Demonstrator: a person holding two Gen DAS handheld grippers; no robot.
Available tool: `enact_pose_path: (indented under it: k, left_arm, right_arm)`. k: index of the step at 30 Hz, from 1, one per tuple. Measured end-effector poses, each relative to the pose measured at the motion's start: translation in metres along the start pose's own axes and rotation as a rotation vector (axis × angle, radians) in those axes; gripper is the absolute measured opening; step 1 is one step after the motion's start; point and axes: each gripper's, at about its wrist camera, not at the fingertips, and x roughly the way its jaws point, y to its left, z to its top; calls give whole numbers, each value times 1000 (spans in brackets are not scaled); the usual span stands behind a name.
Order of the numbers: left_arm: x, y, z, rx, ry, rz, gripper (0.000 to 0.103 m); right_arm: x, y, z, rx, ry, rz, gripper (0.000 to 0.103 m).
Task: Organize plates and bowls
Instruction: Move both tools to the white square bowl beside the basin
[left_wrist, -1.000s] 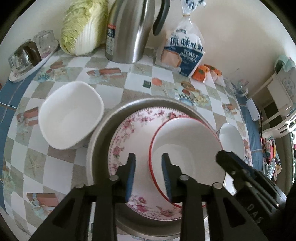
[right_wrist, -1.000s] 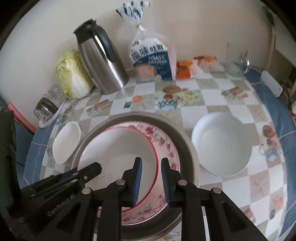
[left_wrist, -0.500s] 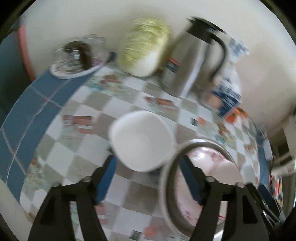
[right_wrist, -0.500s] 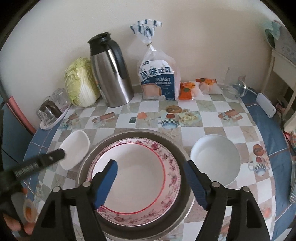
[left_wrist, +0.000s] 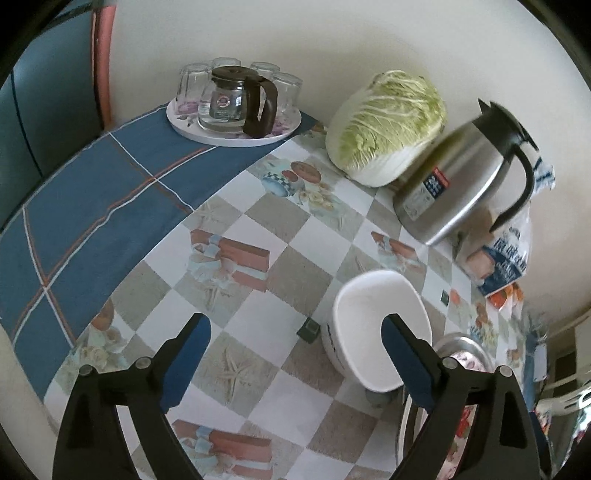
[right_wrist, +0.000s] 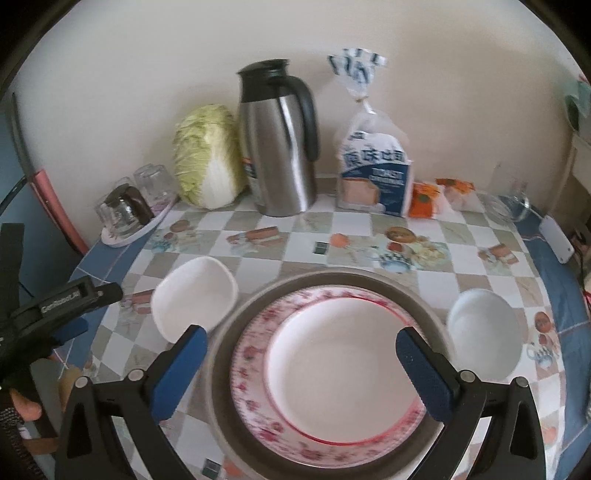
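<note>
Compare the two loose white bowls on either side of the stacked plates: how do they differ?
The left bowl has a squarish outline with rounded corners; the right bowl is round. The left bowl looks shallower and more flared, the right bowl deeper with steeper walls. The left bowl sits toward the glass-cup tray, the right bowl toward the table's blue border. Both are plain white, upright, empty, and beside the metal tray, not in it.

A plain cream wall (right_wrist: 155, 74) backs the table (right_wrist: 465, 225); pale furniture, perhaps a shelf (right_wrist: 580, 155), stands at right.
</note>
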Motion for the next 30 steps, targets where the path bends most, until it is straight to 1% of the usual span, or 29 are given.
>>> enact_pose_path:
  k: [3,7,9,10,11,13,14,15,16,18,20,21,22,24,26,28,30]
  left_arm:
    - [6,2,3,-15,-9,-33,94]
    - [23,1,5,-10,29,-75,94]
    - [31,-1,5,7,38,-50,94]
    - [37,-2,4,14,50,-31,94]
    - [41,-1,4,14,61,-31,94]
    - [52,2,2,-15,94,-54,93]
    - [55,4,1,-24,103,-61,93]
    - [60,5,0,-32,112,-71,89]
    - [64,6,-1,-34,120,-77,80]
    - [68,8,-3,-41,132,-78,71]
    - [72,8,-3,-48,140,-95,70]
    - [72,8,-4,-49,142,-107,69]
    - [73,7,-3,-49,145,-121,64]
    - [74,5,-3,-47,149,-134,57]
    - [76,3,-3,-42,149,-144,57]
    - [78,2,-3,-40,154,-153,56]
    - [79,3,-4,-48,159,-162,56]
  right_arm:
    - [8,15,5,-23,6,16,103]
    - [25,31,20,-40,30,25,103]
    - [37,39,30,-49,52,35,101]
    - [43,42,33,-56,63,28,94]
    - [49,45,37,-69,77,19,85]
    - [65,52,42,-95,115,8,75]
    - [73,54,44,-103,135,2,72]
    - [81,57,45,-114,157,-2,71]
    - [88,59,45,-121,174,-2,69]
    - [97,62,45,-132,200,-10,63]
    - [109,67,44,-156,233,-21,52]
    - [114,68,43,-161,248,-23,51]
    - [119,70,42,-164,264,-23,50]
    - [126,72,41,-164,284,-22,44]
    - [132,74,41,-169,299,-23,38]
    - [137,76,40,-176,312,-26,36]
    - [140,78,41,-186,312,-33,31]
